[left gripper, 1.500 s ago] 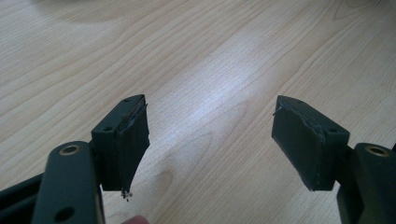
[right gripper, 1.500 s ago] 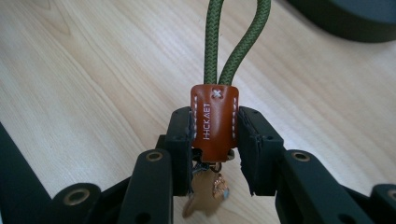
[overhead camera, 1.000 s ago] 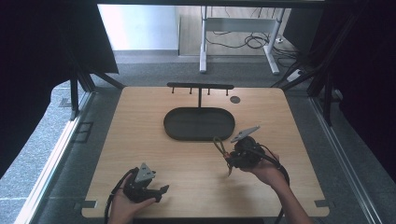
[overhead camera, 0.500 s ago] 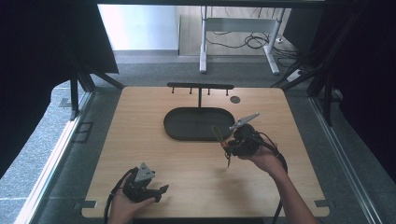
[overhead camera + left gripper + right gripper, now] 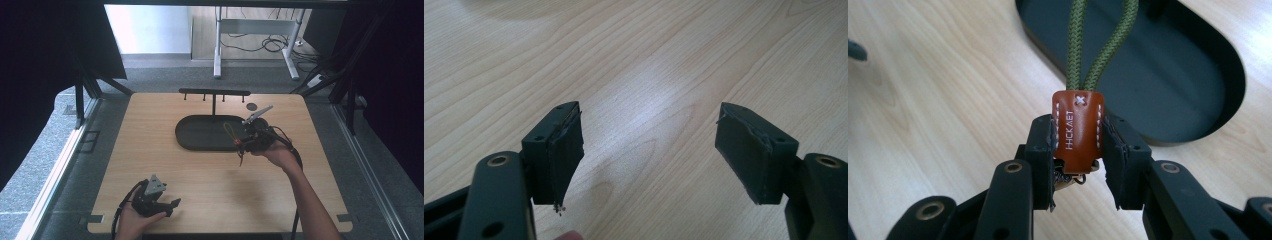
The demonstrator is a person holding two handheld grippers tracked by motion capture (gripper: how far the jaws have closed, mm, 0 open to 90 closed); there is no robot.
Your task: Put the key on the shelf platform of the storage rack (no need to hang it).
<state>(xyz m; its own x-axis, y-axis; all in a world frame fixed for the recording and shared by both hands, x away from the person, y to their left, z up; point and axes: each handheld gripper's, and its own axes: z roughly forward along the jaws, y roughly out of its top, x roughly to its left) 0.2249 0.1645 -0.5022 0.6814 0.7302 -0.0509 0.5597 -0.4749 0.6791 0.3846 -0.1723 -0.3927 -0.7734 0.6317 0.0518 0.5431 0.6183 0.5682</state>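
i am pinching a brown leather tab (image 5: 1077, 131) between my right tongs (image 5: 1079, 150), the pads pressing its two stitched edges; the tab belongs to a keychain strap whose green cord loop (image 5: 1100, 42) is running straight away from the tongs, its long axis pointing out over the dark oval tray (image 5: 1198, 75); in the high view the loop (image 5: 230, 133) is lying above the tray's (image 5: 200, 134) right end, while a thin end is hanging down below my right tongs (image 5: 243, 145) toward the counter (image 5: 210, 175); since a second ago my right hand (image 5: 272, 150) has been moving up the counter, from well short of the tray to its right edge; my left tongs (image 5: 172, 204) are staying near the counter's front edge, and in the left gripper view they (image 5: 649, 145) are standing spread wide over bare wood; a black peg rack (image 5: 215, 93) is standing behind the tray.
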